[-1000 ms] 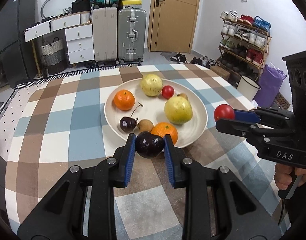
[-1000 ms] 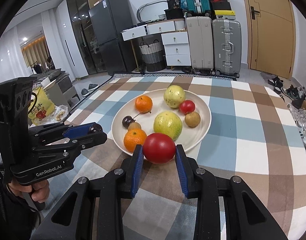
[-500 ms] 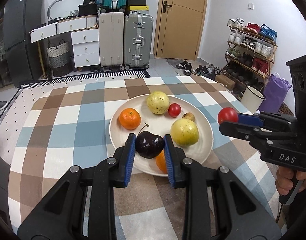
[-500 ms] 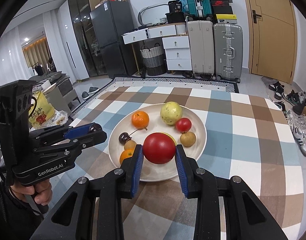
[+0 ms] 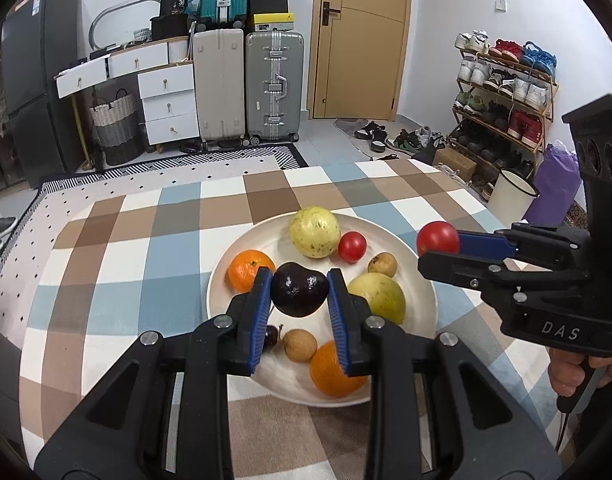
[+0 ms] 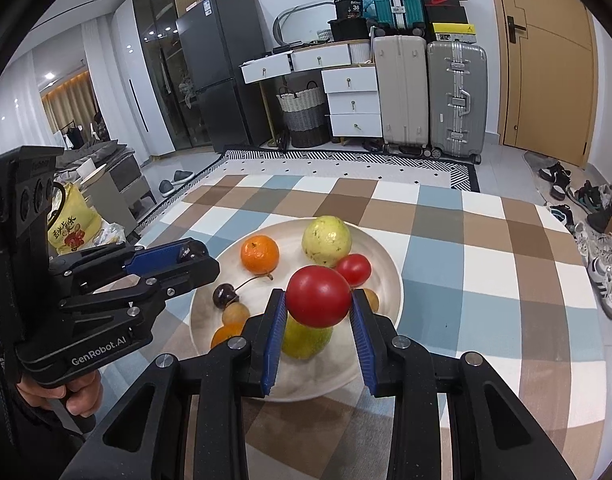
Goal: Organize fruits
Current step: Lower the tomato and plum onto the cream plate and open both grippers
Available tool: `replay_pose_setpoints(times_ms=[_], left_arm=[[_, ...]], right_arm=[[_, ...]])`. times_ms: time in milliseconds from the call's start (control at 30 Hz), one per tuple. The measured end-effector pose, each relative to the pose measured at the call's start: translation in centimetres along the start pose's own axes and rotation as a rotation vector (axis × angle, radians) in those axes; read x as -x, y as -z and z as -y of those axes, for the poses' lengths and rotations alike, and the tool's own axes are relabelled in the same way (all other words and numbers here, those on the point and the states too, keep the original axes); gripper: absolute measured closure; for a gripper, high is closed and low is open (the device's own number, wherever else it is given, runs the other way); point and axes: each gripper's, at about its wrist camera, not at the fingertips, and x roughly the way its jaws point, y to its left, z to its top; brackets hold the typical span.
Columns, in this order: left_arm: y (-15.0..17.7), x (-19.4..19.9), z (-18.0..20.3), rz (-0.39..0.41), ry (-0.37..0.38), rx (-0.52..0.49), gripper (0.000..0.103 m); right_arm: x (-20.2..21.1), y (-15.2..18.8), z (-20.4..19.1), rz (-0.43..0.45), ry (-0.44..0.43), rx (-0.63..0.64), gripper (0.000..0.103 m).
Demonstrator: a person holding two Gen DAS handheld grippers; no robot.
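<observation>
Your left tool (image 5: 298, 294) was clenched on a dark purple fruit (image 5: 299, 293), its blue pads pressing both sides, and you held it in the air above the near-left part of the cream plate (image 5: 424, 276). Your right tool (image 6: 318, 304) gripped a large red tomato (image 6: 318, 296) the same way, raised over the near middle of that plate. Neither fruit touched the plate.

The plate sat on the surface under a checked cloth (image 5: 117, 256) of blue, brown and white squares. In it lay a yellow-green guava (image 5: 314, 231) at the far side, with a small red tomato (image 5: 352, 246) just beside it on the right. An orange (image 5: 247, 271) rested at the left, partly behind your left tool's pad. A second, larger guava (image 5: 380, 298) lay at the right, with a small brown longan (image 5: 382, 264) just beyond it. Nearer you were another longan (image 5: 299, 345), a second orange (image 5: 333, 370) at the near rim, and a dark cherry (image 6: 225, 295) with its stem, which the left view mostly hid behind the pad.

From the left view, your right tool showed at the right edge, holding its tomato above the plate's right rim. From the right view, your left tool showed at the left, beside the plate's left edge.
</observation>
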Motion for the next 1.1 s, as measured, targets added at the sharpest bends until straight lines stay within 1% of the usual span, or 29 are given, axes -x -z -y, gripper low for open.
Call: replay_pose_setpoints(times_ms=[167,300,400,467,600,1100], left_arm=[[-1.0,-1.4,-0.5,0.0,0.013,0.014,0.078],[-1.1,-2.0,-0.7,-0.007,0.014,0.017,0.078],[-0.9,-3.2,-0.8,-0.026,0.013,0.008,0.078],[-0.7,-4.1,-0.9,-0.04,0.009,0.008,0.078],[-0.3,-5.3,-1.2,-0.06,0.012,0.013,0.078],[0.8,-6.1,-0.3,-0.071,-0.003,-0.023,0.078]], right_arm=[[-0.9,-1.3,0.5,0.003,-0.008,-0.009,0.07],[-1.9,-1.8,0.5,-0.004,-0.015,-0.007,0.07],[-2.8,-1.8,0.5,-0.006,-0.025,-0.01,0.07],[-3.8,-1.7,0.4,-0.03,-0.023,-0.002,0.07],[-5.0,-1.3,0.3,-0.053,-0.015,0.014,0.07],[-5.6,-0.9,0.7,-0.06,-0.001,0.001,0.07]])
